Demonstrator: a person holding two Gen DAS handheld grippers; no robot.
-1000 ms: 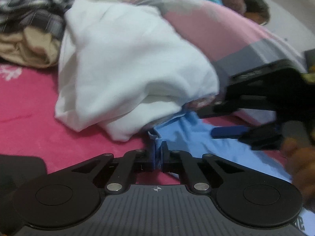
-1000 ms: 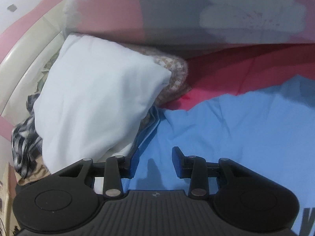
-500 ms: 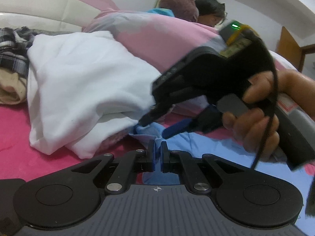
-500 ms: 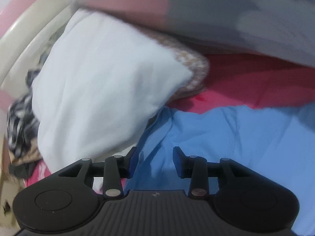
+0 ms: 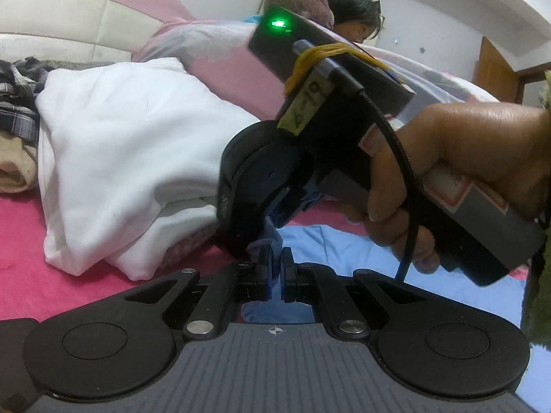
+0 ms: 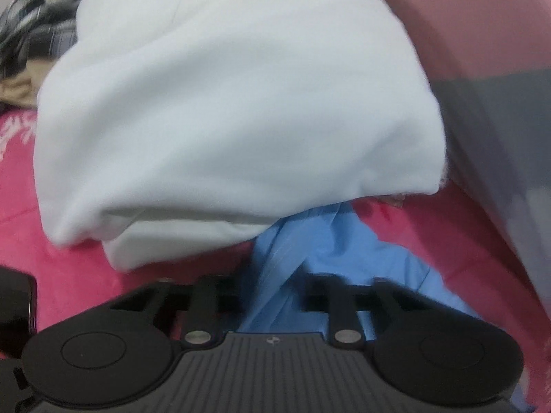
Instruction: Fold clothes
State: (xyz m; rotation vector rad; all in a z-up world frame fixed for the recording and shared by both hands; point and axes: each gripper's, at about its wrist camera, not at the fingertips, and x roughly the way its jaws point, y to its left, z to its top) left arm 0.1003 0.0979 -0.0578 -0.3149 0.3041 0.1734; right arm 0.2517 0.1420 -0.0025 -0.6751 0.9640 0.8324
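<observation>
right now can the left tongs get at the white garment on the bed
Probably not freely: the left tongs are shut on the blue garment, and the right tongs crowd in just ahead, though the white garment lies close beyond.

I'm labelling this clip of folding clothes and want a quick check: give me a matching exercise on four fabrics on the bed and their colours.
Things:
1. garment at the fingers
2. big bundle
3. bed cover
4. crumpled shirt at the far left

Colours:
A. white
B. dark plaid
C. blue
D. deep pink

Pairs: 1-C, 2-A, 3-D, 4-B
</observation>
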